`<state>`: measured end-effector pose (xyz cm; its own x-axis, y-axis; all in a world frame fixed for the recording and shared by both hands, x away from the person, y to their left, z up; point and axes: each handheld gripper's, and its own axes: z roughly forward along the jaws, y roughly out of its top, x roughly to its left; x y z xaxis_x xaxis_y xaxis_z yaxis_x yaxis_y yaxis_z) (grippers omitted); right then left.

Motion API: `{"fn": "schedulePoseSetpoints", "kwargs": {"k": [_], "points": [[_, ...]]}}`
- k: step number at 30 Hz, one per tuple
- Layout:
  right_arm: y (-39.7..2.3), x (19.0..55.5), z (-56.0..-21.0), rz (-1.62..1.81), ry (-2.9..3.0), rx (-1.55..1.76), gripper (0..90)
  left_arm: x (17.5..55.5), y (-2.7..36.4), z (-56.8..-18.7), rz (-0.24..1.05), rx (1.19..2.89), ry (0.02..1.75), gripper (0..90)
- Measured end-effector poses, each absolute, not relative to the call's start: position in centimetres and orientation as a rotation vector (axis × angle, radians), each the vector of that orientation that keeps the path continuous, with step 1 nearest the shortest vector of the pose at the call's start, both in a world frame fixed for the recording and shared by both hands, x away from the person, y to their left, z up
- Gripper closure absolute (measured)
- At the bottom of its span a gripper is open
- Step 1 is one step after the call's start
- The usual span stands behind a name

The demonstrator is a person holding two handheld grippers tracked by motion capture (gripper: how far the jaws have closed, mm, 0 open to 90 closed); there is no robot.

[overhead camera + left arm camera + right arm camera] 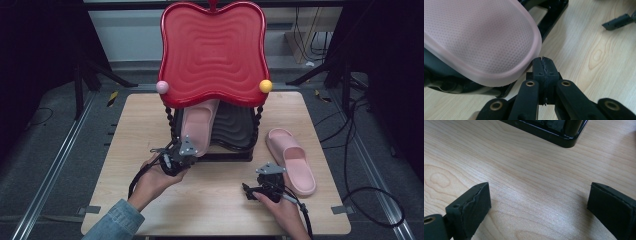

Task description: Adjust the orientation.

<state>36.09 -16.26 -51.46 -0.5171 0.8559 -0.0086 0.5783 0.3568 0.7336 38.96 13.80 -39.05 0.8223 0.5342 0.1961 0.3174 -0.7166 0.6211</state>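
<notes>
on the rack's lower black shelf (235, 131) lies one pink slipper (199, 125), the left gripper (543, 65) pinched together beside its heel (not gripping it); right gripper (537, 202) gapes wide, second slipper (291, 160) nearby on the table (220, 200).

The high view looks down over the table (220, 200); both claw views skim close above its wood.
</notes>
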Motion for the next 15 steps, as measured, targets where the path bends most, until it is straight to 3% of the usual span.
{"fn": "schedulePoseSetpoints", "kwargs": {"k": [15], "points": [[-16.3,36.1,-51.5,0.967,2.233,1.253,5.1,41.3,12.7,-38.7,0.487,2.342,0.703,90.0]]}}
